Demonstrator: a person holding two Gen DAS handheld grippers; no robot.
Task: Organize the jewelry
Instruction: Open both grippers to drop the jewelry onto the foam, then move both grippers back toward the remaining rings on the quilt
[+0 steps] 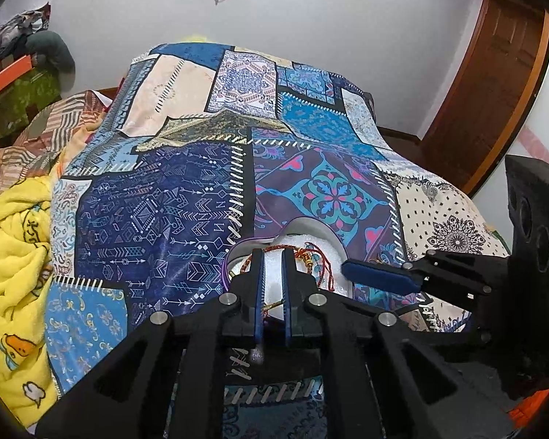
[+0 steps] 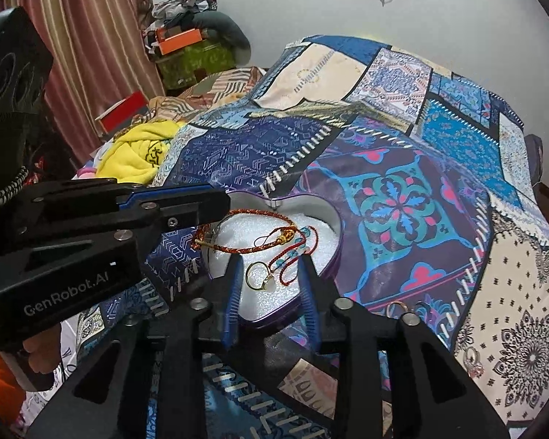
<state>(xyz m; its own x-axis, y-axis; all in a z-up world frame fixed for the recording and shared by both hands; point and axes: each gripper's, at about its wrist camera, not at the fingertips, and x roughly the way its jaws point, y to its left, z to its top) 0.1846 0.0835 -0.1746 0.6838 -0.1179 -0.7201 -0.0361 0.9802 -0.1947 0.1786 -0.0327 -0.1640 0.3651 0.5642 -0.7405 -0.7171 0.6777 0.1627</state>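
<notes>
Tin (image 2: 333,232) on quilt (image 2: 402,139), between both grippers. In tin: bracelet (image 2: 260,247) across the back, cord (image 2: 292,261) right of centre, ring (image 2: 258,274) in front. Left gripper (image 2: 216,201) over tin's left rim; right gripper (image 2: 271,285) over its near edge, straddling ring. On quilt right of tin, a second ring (image 2: 397,307); farther right and nearer, a third (image 2: 474,362). Blanket (image 2: 139,150) left of quilt.

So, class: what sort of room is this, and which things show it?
Probably a bedroom: a patchwork bedspread covers the bed, a yellow blanket lies rumpled beside it, and curtains hang behind.
</notes>
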